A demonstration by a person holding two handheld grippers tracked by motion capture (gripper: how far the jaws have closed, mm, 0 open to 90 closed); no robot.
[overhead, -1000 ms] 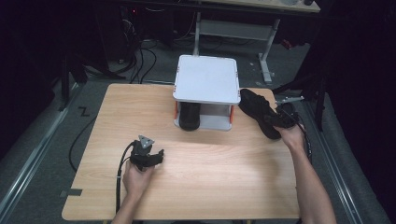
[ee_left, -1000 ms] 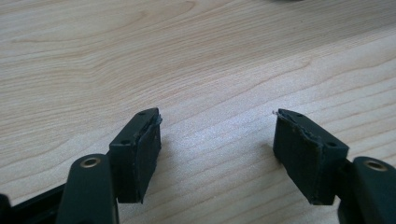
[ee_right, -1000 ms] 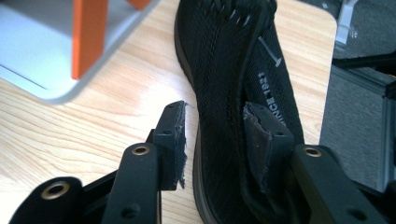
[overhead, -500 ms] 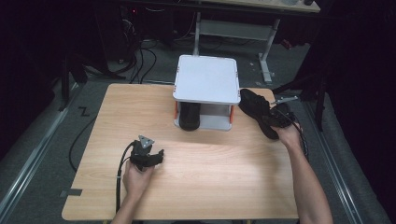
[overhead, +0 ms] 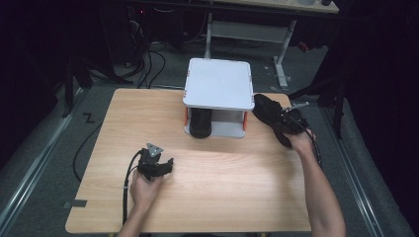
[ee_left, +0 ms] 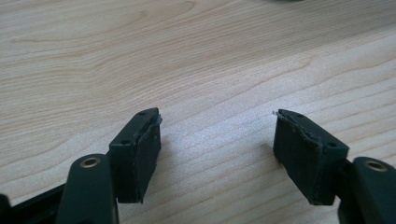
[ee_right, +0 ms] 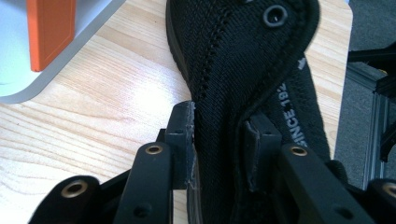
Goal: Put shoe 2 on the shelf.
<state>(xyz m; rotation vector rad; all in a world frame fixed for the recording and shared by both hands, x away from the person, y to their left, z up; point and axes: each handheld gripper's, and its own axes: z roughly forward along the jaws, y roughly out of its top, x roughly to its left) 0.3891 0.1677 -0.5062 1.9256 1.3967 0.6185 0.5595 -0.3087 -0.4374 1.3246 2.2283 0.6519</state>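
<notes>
Pinching the side wall of a black shoe (ee_right: 243,60), the right gripper (ee_right: 217,135) has one finger (ee_right: 182,140) outside against the knit and the other finger (ee_right: 259,149) inside the opening, by the tongue with its white lettering. Its jaws have just been closing, with the shoe's wall between them, and both pads now sit against the fabric. In the high view the shoe (overhead: 269,116) lies at the right edge of the tabletop (overhead: 237,197), its toe pointing toward the far side and close to the right front corner of a white shelf (overhead: 217,84). The right gripper (overhead: 291,126) meets the shoe at its near end, with the right hand (overhead: 302,144) behind it and the forearm running in from the lower right.

A second dark shoe (overhead: 200,122) stands under the shelf's top, in the left part of the opening, beside an orange post (overhead: 186,116). In the right gripper view an orange post (ee_right: 49,28) and the shelf's pale base show at upper left, just beside the held shoe.

The left gripper (overhead: 157,165) rests low over the near left part of the tabletop, well apart from both shoes, held by the left hand (overhead: 144,187) with its cable looping to the left. In the left gripper view its fingers (ee_left: 140,149) are spread wide over bare wood (ee_left: 210,60), with nothing between them.
</notes>
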